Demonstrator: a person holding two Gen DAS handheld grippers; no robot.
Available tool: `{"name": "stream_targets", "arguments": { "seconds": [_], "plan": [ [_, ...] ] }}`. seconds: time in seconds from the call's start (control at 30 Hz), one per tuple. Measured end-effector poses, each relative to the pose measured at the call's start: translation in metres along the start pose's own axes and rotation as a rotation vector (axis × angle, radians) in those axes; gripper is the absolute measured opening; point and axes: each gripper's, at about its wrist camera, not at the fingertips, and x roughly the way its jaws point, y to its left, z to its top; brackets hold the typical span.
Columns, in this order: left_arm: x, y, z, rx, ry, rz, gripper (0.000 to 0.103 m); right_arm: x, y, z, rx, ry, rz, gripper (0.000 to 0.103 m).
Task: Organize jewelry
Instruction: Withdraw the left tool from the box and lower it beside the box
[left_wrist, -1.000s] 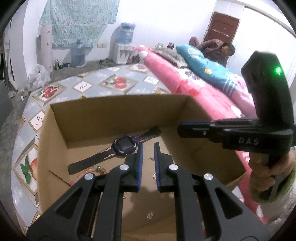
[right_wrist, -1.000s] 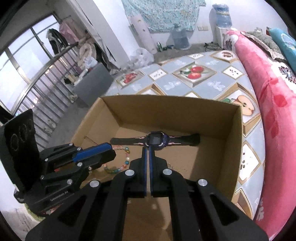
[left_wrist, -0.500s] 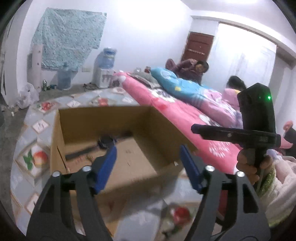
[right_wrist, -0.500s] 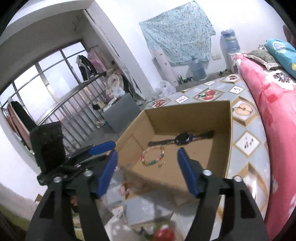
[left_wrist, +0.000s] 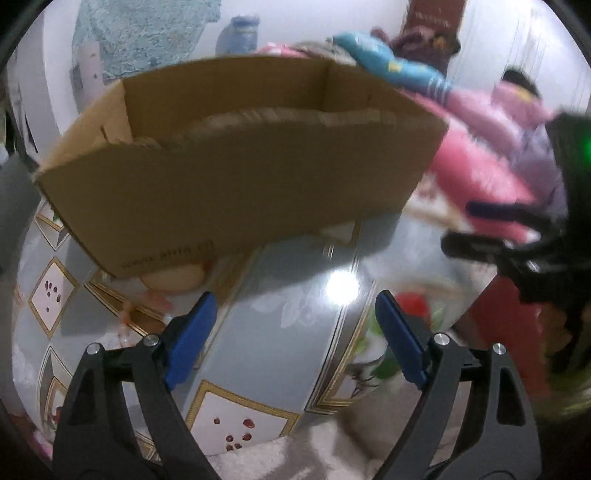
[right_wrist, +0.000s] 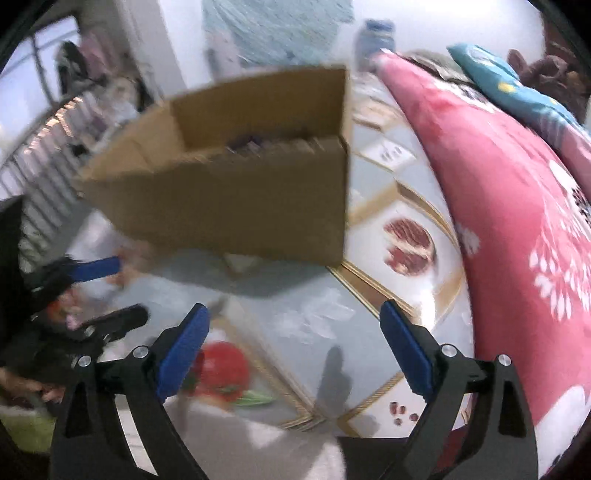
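Both grippers (left_wrist: 291, 336) (right_wrist: 295, 339) wide apart — empty

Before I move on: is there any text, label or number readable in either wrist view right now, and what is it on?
Cardboard box, lower left of its near wall in the left wrist view: one dark printed line, perhaps a web address starting "www", too blurred to read.
Right wrist view: no print visible on the box.
Nothing else carries legible text.

Matt brown corrugated cardboard box (left_wrist: 236, 177), glossy fruit-patterned floor covering (left_wrist: 280, 354) — a bright glare spot on it, soft pink floral cloth quilt (right_wrist: 517, 206), matt black plastic gripper arms, blue smooth-looking finger pads (left_wrist: 190, 338) — silvery metal screws (left_wrist: 440, 338).
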Motion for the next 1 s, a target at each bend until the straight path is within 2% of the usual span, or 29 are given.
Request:
{"name": "stream_targets", "arguments": {
  "seconds": [0.17,0.23,0.47,0.77,1.0],
  "plan": [
    [0.030,-0.015,-0.007,0.065,0.069,0.081,0.085,0.034,-0.003,-0.002,-0.017,0.085,-0.126,0.091],
    [0.030,-0.017,-0.008,0.063,0.050,0.086,0.086,0.044,-0.003,-0.006,-0.026,0.115,-0.146,0.094],
    [0.036,-0.016,-0.010,0.052,0.030,0.095,0.095,0.045,-0.006,-0.008,-0.043,0.104,-0.131,0.097],
    [0.034,-0.016,-0.009,0.067,0.046,0.086,0.095,0.046,-0.007,-0.005,-0.061,0.134,-0.101,0.097],
    [0.036,-0.017,-0.008,0.072,0.038,0.083,0.095,0.042,-0.005,-0.012,-0.047,0.098,-0.110,0.097]
  ]
}}
